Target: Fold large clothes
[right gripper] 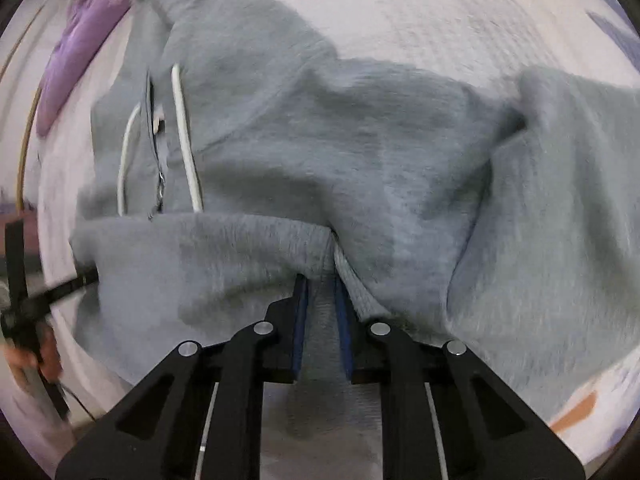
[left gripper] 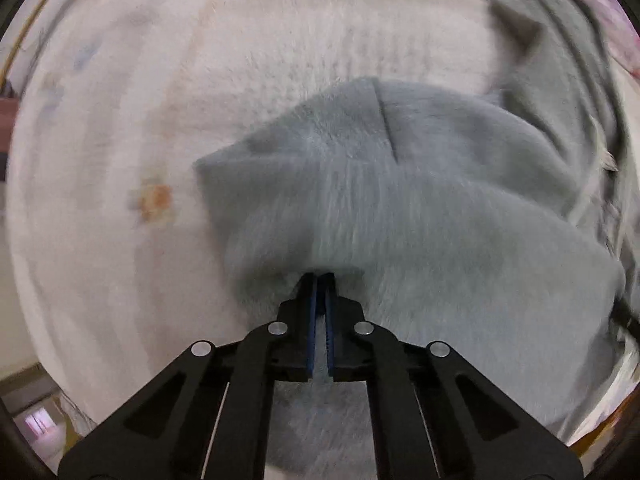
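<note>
Grey fleece fills both views: a hoodie lies spread over a white bedspread, its zip and two white drawstrings showing on the left of the right wrist view. The left gripper has its jaws pressed almost together on a fold of the hoodie. The right gripper has its jaws a little apart, clamped on a ribbed edge of the same hoodie. A purple cloth lies beyond it.
</note>
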`<action>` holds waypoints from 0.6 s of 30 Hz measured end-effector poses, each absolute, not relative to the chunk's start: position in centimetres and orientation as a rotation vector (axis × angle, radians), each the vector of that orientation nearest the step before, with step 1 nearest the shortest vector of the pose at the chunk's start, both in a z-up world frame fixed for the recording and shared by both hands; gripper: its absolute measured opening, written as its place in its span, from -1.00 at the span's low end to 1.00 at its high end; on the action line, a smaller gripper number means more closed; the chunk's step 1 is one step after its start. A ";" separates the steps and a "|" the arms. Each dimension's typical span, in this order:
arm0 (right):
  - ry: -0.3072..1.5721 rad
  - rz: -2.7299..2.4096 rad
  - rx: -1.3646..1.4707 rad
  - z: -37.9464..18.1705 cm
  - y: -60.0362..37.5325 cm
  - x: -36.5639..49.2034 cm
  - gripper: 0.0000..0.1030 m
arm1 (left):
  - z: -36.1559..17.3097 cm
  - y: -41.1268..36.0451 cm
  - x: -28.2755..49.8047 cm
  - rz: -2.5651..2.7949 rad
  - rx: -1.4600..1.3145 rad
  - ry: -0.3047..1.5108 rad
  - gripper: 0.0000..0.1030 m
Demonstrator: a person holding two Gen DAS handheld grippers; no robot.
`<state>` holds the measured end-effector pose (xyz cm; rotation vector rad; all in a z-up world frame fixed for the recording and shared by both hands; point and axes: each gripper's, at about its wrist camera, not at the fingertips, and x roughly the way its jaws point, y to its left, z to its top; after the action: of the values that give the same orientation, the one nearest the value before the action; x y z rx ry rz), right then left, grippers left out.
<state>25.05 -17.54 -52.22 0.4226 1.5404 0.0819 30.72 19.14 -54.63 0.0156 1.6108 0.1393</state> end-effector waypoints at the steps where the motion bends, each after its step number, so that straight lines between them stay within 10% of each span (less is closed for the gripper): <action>1: 1.573 0.071 0.398 -51.5 -17.2 24.0 -0.74 | -54.1 18.9 29.3 0.137 0.045 1.634 -0.93; 13: 1.590 0.044 0.419 -51.1 -17.1 19.7 -0.64 | -55.4 17.5 23.1 0.145 0.056 1.708 -0.92; 15: 1.561 0.067 0.405 -49.6 -16.8 19.8 -0.61 | -54.6 17.5 22.9 0.149 0.067 1.698 -0.65; 18: 1.506 0.082 0.401 -46.4 -17.0 19.8 0.02 | -52.4 16.6 22.8 0.160 0.063 1.669 -0.29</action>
<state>19.77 -16.99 -46.44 0.4012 1.5065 0.0817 22.85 16.62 -52.36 0.0635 1.6695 0.1597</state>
